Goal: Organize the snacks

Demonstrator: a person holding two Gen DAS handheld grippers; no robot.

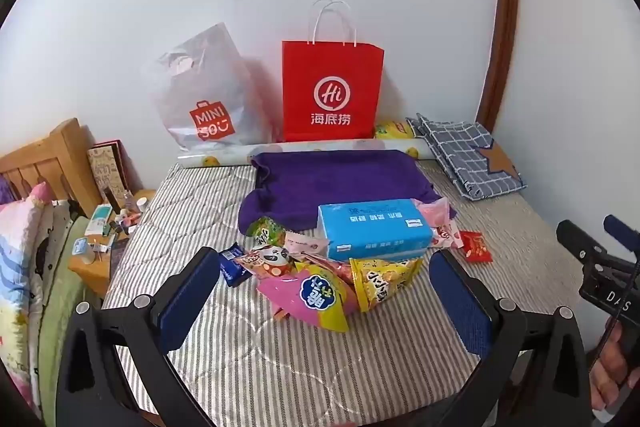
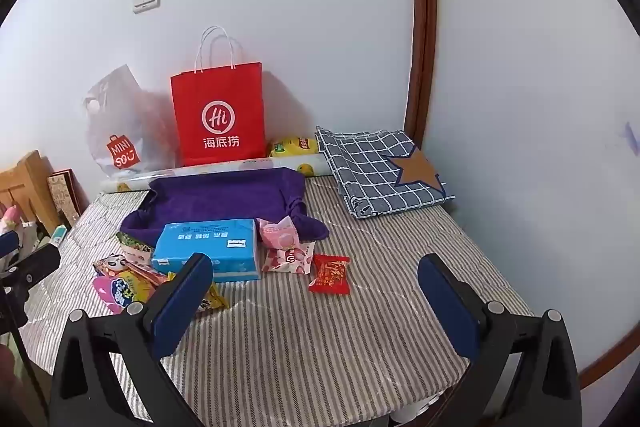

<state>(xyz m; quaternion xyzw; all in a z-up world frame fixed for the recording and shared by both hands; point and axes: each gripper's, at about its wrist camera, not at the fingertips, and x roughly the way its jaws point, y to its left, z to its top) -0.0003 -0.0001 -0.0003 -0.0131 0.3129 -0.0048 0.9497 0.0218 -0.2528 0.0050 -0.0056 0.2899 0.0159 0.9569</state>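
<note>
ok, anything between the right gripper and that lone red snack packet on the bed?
Nothing visible. The right gripper is open and empty, and only bare striped bedding lies between it and the red snack packet.

Tissue pack (image 1: 374,229) atop snack pile (image 1: 320,275); paper bag (image 1: 331,91) behind.

The right gripper (image 2: 316,301) hangs wide open over the striped mattress (image 2: 320,339), holding nothing. Beyond its left finger lies the tissue pack (image 2: 205,247): snack packets (image 2: 132,283) left of it, pink packets (image 2: 286,247) and a red packet (image 2: 330,274) right, purple towel (image 2: 224,199) and red bag (image 2: 219,115) behind.
</note>
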